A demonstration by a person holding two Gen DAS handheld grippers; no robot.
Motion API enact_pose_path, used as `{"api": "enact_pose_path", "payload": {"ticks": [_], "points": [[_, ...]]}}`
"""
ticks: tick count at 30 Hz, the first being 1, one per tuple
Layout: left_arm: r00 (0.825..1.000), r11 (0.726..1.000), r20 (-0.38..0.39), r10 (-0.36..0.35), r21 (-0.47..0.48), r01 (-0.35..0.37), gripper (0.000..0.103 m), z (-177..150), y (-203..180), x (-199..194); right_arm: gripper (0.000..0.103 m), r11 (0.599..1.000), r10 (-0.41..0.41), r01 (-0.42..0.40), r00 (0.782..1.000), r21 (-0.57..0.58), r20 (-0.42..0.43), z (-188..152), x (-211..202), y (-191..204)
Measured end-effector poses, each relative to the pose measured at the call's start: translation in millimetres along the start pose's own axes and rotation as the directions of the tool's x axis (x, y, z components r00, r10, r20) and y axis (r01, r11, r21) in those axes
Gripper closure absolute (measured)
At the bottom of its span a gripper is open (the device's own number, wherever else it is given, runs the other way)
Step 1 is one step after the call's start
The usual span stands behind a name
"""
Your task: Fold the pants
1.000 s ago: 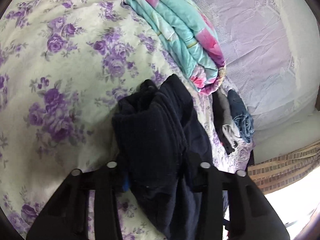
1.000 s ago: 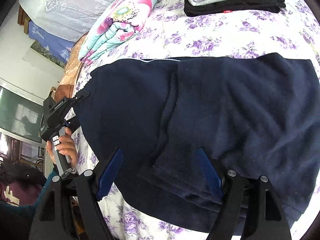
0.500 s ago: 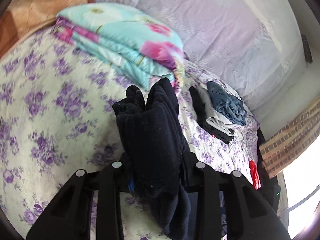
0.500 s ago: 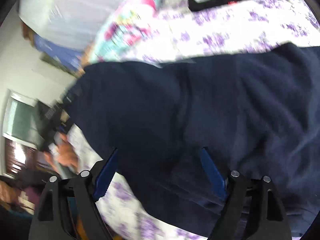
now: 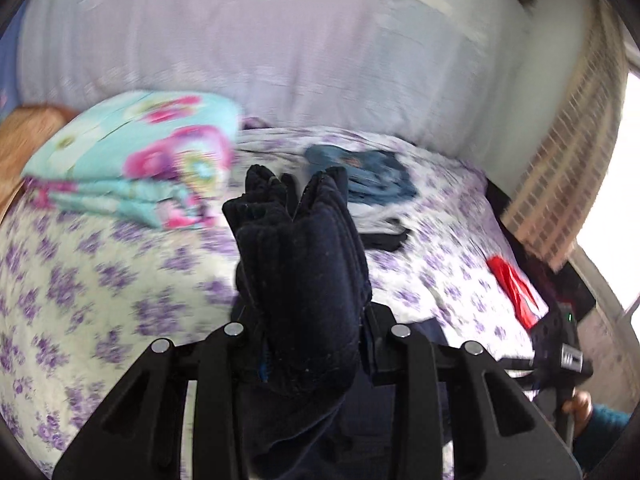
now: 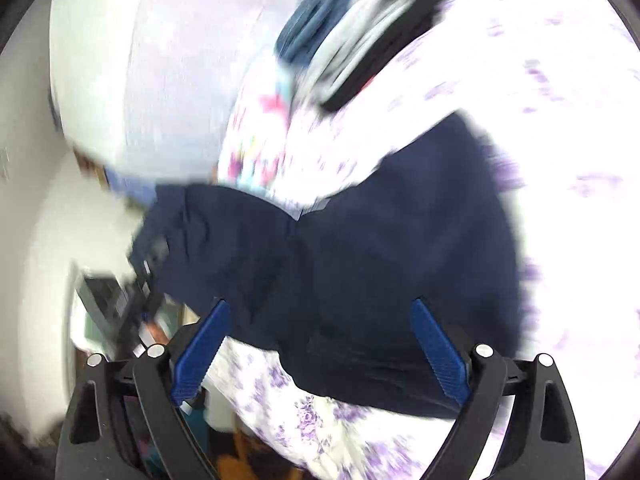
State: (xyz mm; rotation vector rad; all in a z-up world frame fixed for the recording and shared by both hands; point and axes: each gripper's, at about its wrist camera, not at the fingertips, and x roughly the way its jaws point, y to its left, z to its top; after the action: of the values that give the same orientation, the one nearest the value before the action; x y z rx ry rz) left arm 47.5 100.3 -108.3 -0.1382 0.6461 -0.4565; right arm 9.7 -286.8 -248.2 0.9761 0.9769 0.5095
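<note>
Left gripper (image 5: 312, 344): clamped on a thick bunched end of the navy pants (image 5: 298, 264), which it has lifted clear of the floral bedsheet (image 5: 80, 280); a second ago that bundle lay low against the sheet, and the wrist has since rolled upright.
Backdrop, left view: a folded turquoise floral quilt (image 5: 132, 160) and a small stack of folded clothes (image 5: 360, 184) now sit beyond the raised cloth, with a red item (image 5: 514, 292) near the bed edge.
Pants, right view: the rest of the navy pants (image 6: 360, 260) lies spread across the sheet, one end drawn up toward the left hand at the picture's left edge.
Right gripper (image 6: 320, 356): jaws have just been opening and stand wide, blue pads (image 6: 200, 348) apart; cloth lies between them, not pinched.
Meaning: the right hand appears to have let go while the left carries its end over, so a fold looks under way, not finished.
</note>
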Motion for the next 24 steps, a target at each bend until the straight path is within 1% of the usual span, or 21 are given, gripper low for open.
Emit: {"api": "enact_pose_path", "payload": {"ticks": [2,5,6,8,9,10,11,13,15,16,17,18,21,22,23,24], "points": [[0.999,0.993,-0.036,-0.001,0.121,0.006,0.072,-10,-57,17,0.01,0.998,0.013,-0.017,0.998,0.058,0.065,-2,-35,-26],[0.994,0.964,-0.112,-0.007,0.264,0.037,0.072,-40,-128,50,0.009,0.989,0.018,-0.033,0.995,0.144,0.099,-8,-64,-64],[0.988,0.951,-0.157,-0.01,0.303,0.057,0.072,-56,-150,65,0.009,0.985,0.019,-0.036,0.995,0.169,0.102,-11,-70,-75],[0.966,0.931,-0.259,-0.008,0.351,0.102,0.072,-87,-187,94,0.009,0.981,0.004,-0.024,0.995,0.191,0.101,-15,-81,-91],[0.959,0.916,-0.282,0.021,0.39,0.094,0.072,-102,-198,105,0.009,0.982,0.004,-0.022,0.996,0.189,0.094,-19,-87,-100],[0.954,0.893,-0.292,0.072,0.445,0.069,0.072,-117,-212,116,0.009,0.983,0.001,-0.017,0.996,0.185,0.089,-19,-91,-102],[0.946,0.88,-0.308,0.105,0.472,0.056,0.072,-127,-220,125,0.009,0.984,-0.002,-0.013,0.997,0.179,0.083,-19,-93,-105],[0.934,0.873,-0.327,0.141,0.487,0.039,0.072,-136,-225,133,0.009,0.987,0.006,-0.018,0.997,0.159,0.074,-20,-95,-106],[0.928,0.868,-0.334,0.164,0.497,0.026,0.066,-136,-229,132,0.009,0.991,0.013,-0.022,0.998,0.134,0.067,-20,-99,-106],[0.926,0.871,-0.343,0.159,0.491,0.033,0.046,-134,-232,131,0.009,0.992,0.019,-0.027,0.998,0.124,0.062,-24,-99,-101],[0.925,0.88,-0.357,0.132,0.471,0.056,0.03,-133,-234,127,0.009,0.993,0.025,-0.031,0.998,0.116,0.055,-23,-98,-98],[0.929,0.888,-0.357,0.103,0.453,0.076,0.029,-132,-241,120,0.009,0.993,0.031,-0.036,0.998,0.109,0.049,-20,-97,-95],[0.944,0.867,-0.322,0.07,0.488,0.102,0.027,-132,-271,98,0.009,0.995,0.065,-0.069,0.997,0.075,0.043,-6,-93,-77],[0.946,0.87,-0.319,0.048,0.478,0.117,0.026,-131,-275,91,0.009,0.995,0.081,-0.084,0.996,0.059,0.043,-2,-93,-69],[0.946,0.882,-0.322,0.026,0.453,0.13,0.026,-129,-274,83,0.009,0.994,0.102,-0.104,0.994,0.04,0.04,3,-92,-61],[0.948,0.895,-0.317,0.026,0.43,0.119,0.026,-127,-270,77,0.009,0.992,0.127,-0.128,0.991,0.021,0.035,8,-90,-52]]}}
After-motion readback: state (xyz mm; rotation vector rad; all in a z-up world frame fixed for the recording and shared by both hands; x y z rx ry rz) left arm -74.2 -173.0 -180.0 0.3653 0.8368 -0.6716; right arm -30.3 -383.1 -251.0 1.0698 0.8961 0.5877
